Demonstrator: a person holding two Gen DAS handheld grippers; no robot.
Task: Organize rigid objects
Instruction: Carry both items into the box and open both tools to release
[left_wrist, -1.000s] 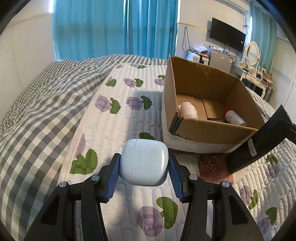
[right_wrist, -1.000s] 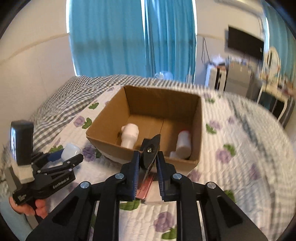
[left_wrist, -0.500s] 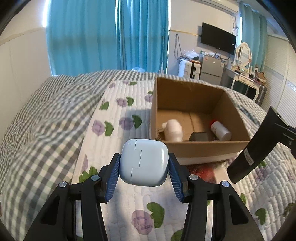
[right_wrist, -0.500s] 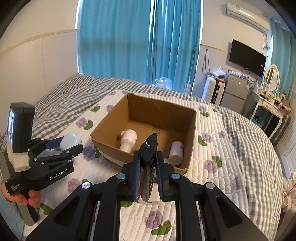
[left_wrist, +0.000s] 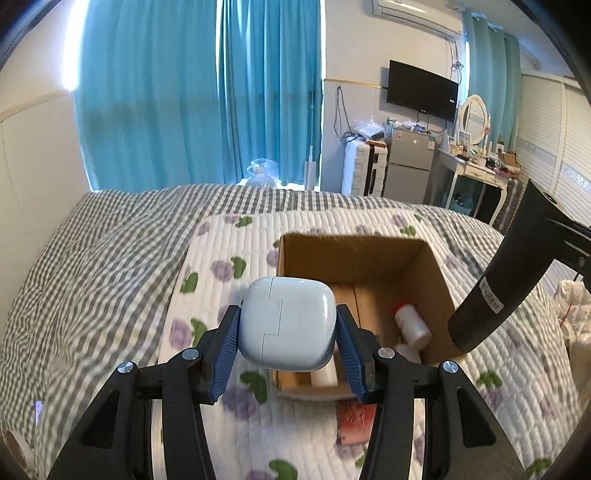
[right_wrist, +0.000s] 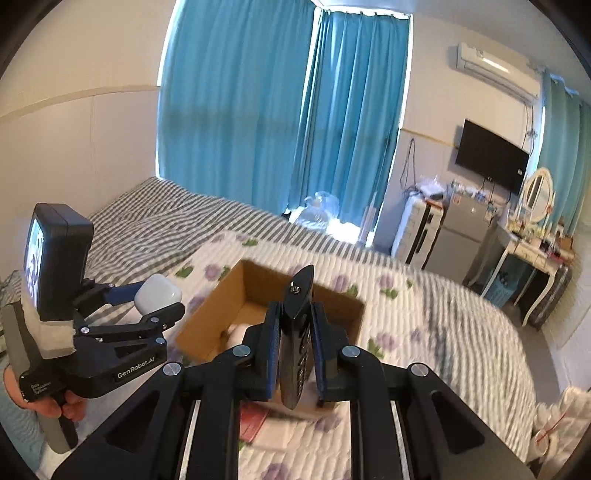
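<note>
White case (left_wrist: 288, 323) in L tongs (left_wrist: 287, 354), black remote (right_wrist: 297, 332) in R tongs (right_wrist: 293, 354)

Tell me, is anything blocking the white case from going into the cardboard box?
Nothing visible does. The left gripper holds the white earbud case above the open-topped cardboard box, near its front left corner.

Backlit teal floor-length curtains (left_wrist: 207, 92); cream walls. Wall-mounted black flat television (left_wrist: 423, 90), white air conditioner (right_wrist: 495, 70), small silver fridge (left_wrist: 408, 168), white dressing table (right_wrist: 532, 254).

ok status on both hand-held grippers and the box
Left hand-held gripper shut on white case. Right hand-held gripper shut on black remote. Cardboard box open, nothing blocking.
</note>
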